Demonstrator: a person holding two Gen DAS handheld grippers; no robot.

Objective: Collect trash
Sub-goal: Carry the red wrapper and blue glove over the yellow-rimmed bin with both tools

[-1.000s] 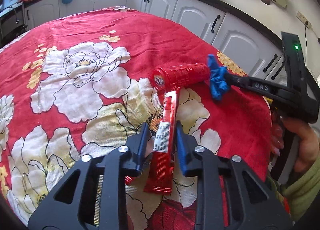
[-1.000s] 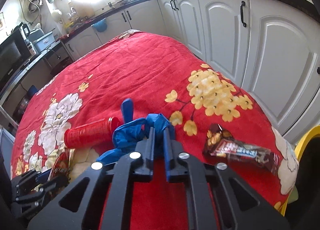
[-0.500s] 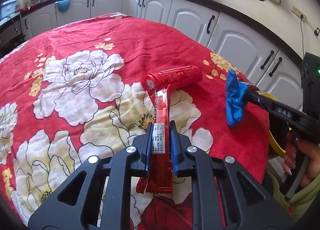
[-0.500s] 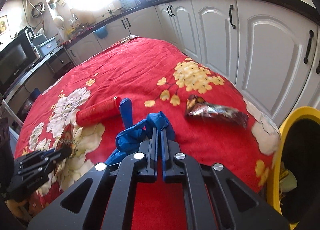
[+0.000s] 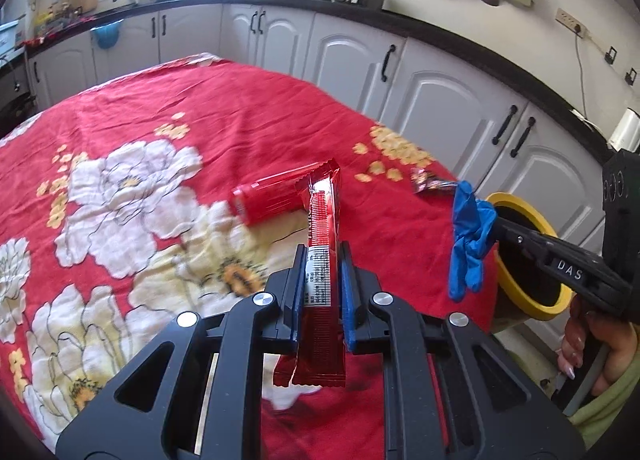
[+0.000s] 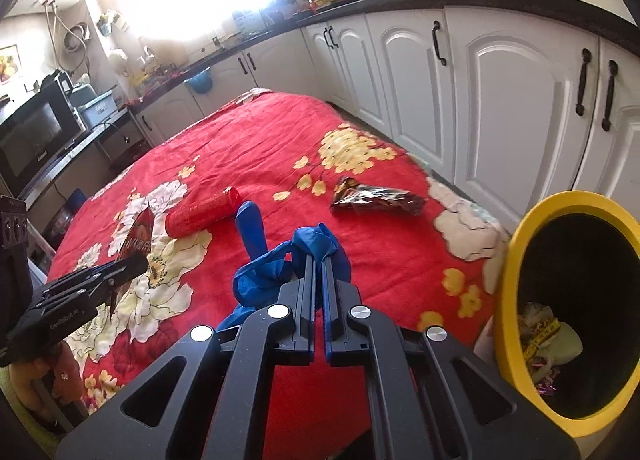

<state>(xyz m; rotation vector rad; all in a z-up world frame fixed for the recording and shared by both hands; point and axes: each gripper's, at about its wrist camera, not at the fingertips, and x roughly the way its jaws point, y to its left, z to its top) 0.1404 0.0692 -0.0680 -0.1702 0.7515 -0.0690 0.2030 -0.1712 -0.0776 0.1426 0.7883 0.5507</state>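
My left gripper is shut on a long red snack wrapper, lifted clear of the red flowered tablecloth. My right gripper is shut on a crumpled blue glove, which dangles beside the table's right edge in the left wrist view. A yellow-rimmed trash bin stands just right of the table, with scraps inside. A red tube and a dark candy wrapper lie on the cloth.
White cabinets with black handles run close behind the table and bin. A hand grips the right tool's handle at the lower right of the left wrist view. A microwave sits on the counter at far left.
The left gripper closed on the red wrapper and raised it off the cloth. The right gripper carried the blue glove rightward off the table's edge, and the yellow bin came into view.
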